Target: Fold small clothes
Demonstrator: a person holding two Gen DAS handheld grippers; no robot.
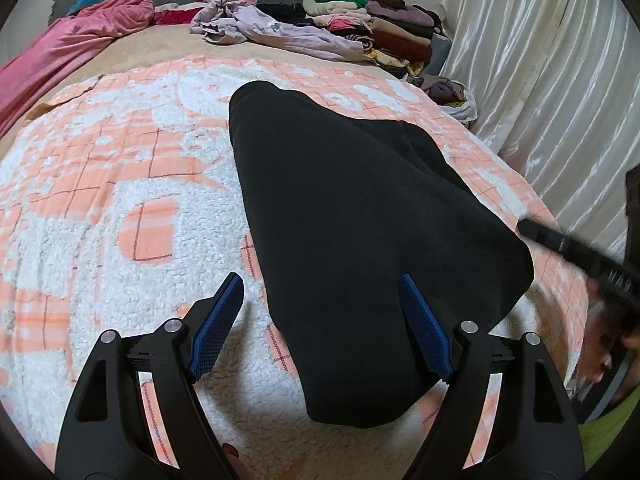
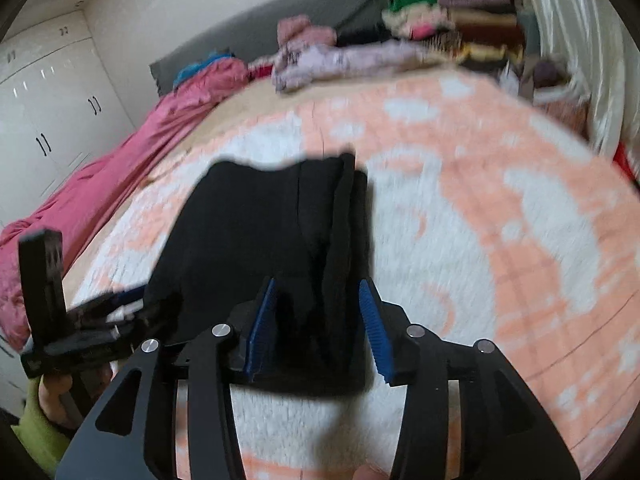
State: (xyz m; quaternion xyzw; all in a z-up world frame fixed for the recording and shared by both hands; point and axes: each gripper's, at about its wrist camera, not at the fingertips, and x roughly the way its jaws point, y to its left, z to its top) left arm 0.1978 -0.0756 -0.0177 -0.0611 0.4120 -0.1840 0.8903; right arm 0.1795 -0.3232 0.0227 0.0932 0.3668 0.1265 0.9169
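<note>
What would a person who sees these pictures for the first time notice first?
The eye falls first on the black folded cloth garment, which lies in the middle of the fluffy orange-and-white patterned blanket on the bed. Next come the two black grippers with blue ribbed pads: the left gripper stands wide open at the garment's near edge, and the right gripper has folds of the garment between its pads. At the bed's far end lies a colourful pile of clothes.

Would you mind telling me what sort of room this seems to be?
Most likely a bedroom at home: a wide bed under an orange and white blanket, piles of clothes at its far end, and white cupboard doors along one wall.
</note>
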